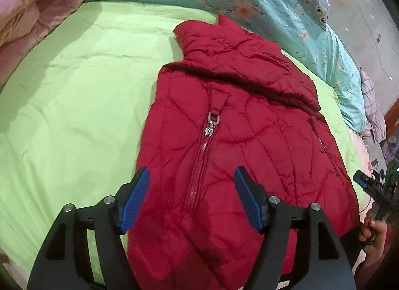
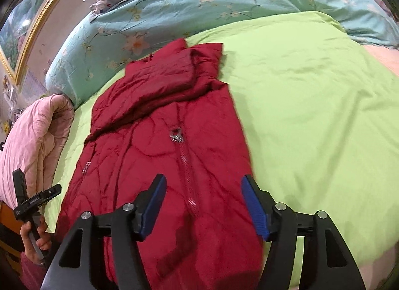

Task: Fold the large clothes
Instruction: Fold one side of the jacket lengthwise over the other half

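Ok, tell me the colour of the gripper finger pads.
Blue, ribbed pads on black fingers; clearest in the left wrist view.

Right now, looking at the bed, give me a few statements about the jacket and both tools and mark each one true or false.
1. The red jacket lies on the green quilt. True.
2. The left tool is clamped on the jacket. False: its jaws stand open above it.
3. The jacket's zipper pull is silver. True.
4. The right tool holds a sleeve. False: it is open and holds nothing.
5. A pink comforter lies rolled beside the green quilt. True.
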Motion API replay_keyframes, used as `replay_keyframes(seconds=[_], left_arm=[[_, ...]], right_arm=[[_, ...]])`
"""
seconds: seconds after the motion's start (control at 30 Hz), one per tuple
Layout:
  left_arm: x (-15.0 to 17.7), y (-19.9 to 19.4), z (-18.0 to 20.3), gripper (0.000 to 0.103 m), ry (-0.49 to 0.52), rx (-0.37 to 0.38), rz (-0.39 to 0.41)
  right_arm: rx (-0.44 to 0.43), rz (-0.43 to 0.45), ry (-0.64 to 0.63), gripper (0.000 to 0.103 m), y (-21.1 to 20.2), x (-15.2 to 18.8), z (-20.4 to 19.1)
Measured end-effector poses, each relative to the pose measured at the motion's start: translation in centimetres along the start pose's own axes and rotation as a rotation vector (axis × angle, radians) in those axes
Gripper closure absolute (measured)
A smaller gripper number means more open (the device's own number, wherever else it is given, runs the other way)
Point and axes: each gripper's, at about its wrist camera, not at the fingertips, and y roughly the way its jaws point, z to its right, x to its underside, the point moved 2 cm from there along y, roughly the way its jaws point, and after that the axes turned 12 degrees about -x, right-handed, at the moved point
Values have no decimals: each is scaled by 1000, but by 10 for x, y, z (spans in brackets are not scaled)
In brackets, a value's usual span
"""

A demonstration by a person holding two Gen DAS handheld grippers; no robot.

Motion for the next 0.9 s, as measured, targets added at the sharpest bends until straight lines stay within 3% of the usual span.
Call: replay_keyframes(seconds=[0.6,0.9], left_arm=[[55,2,-31,29,-117,13,-119],[90,3,-13,29,-99,55,-165]], right_arm=[[23,-45,71,34,-25,71,6],[-51,-59,113,33,-32,95,7]])
